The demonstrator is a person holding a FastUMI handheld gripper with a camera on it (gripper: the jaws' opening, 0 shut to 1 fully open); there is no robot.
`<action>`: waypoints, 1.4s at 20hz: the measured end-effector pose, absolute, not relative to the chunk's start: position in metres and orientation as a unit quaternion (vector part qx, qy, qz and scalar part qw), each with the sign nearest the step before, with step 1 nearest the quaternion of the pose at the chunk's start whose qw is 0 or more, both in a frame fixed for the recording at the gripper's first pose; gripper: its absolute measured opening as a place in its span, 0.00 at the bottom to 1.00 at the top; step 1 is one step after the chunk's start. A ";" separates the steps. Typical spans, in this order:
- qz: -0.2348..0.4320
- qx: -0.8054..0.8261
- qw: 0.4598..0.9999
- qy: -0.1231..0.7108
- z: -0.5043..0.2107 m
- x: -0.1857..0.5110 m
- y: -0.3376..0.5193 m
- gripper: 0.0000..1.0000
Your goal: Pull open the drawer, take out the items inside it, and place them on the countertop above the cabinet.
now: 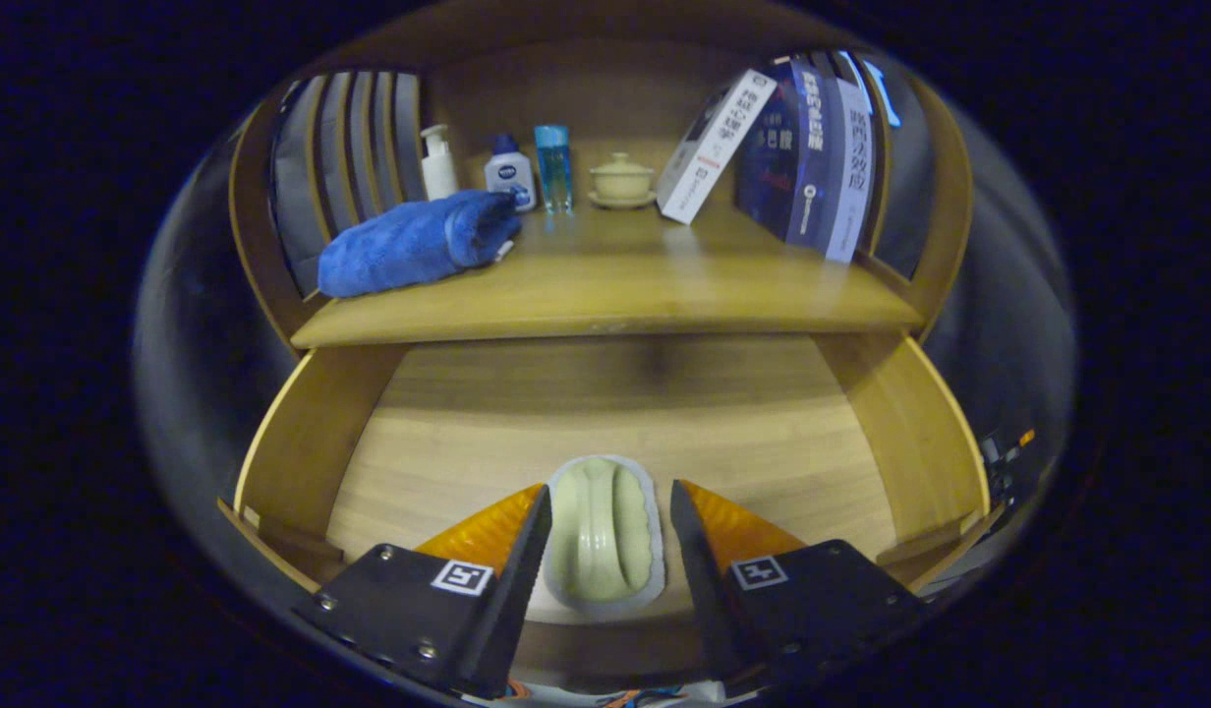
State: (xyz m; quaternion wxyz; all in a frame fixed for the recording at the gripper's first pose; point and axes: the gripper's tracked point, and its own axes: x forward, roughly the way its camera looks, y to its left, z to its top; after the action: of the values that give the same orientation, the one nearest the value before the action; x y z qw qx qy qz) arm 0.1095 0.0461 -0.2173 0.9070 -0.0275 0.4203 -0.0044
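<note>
One item left in the open drawer (311, 442): a pale soap dish (604, 536), long axis running away from the gripper (605, 531), lying between its spread fingers, neither touching yet.

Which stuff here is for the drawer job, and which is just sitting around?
For the job:
- open drawer
- pale green dish in it, between the open jaws of the gripper, not clamped
- countertop

Just sitting on the countertop:
- blue towel
- pump bottle
- two small bottles
- lidded cup
- books
</note>
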 end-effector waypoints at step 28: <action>0.031 0.028 0.979 0.199 -0.037 0.161 0.060 0.06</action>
State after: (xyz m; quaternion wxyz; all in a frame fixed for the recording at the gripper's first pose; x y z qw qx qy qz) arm 0.1614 0.0600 -0.0367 0.9790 0.0279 0.1995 0.0308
